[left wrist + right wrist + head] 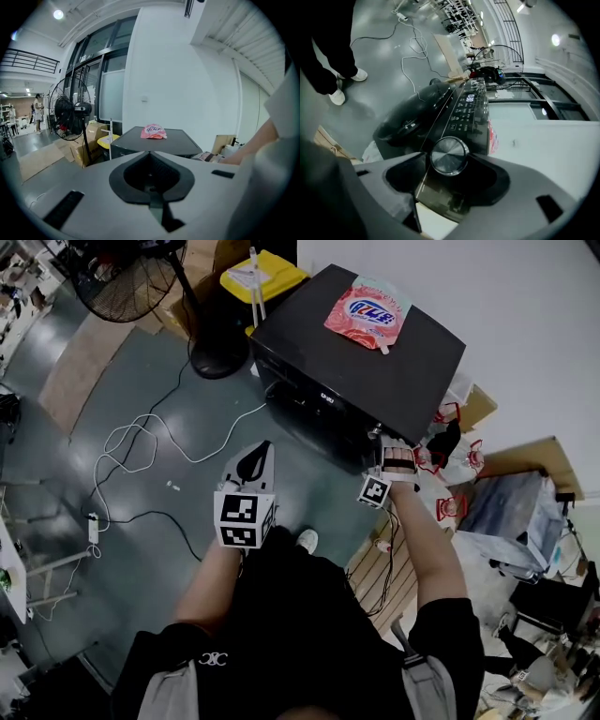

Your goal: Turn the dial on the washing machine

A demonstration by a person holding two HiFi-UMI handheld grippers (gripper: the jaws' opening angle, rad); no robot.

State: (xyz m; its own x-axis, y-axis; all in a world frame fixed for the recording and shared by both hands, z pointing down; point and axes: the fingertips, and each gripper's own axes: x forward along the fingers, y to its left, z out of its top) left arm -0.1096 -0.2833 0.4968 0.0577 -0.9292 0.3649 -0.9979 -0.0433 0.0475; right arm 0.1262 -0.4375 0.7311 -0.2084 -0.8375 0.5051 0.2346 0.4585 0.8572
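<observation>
While your right gripper (449, 157) pinches the dial (449, 154) head-on — its axis along the jaws — your left gripper (150, 153) hangs well apart, pressed shut.

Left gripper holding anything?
No: the left gripper's fingers meet with nothing between them, short of the washing machine.

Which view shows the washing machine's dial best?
Right gripper view: the silver dial sits face-on between the jaws. In head view the right gripper hides it; left gripper view shows only the machine top.
</observation>
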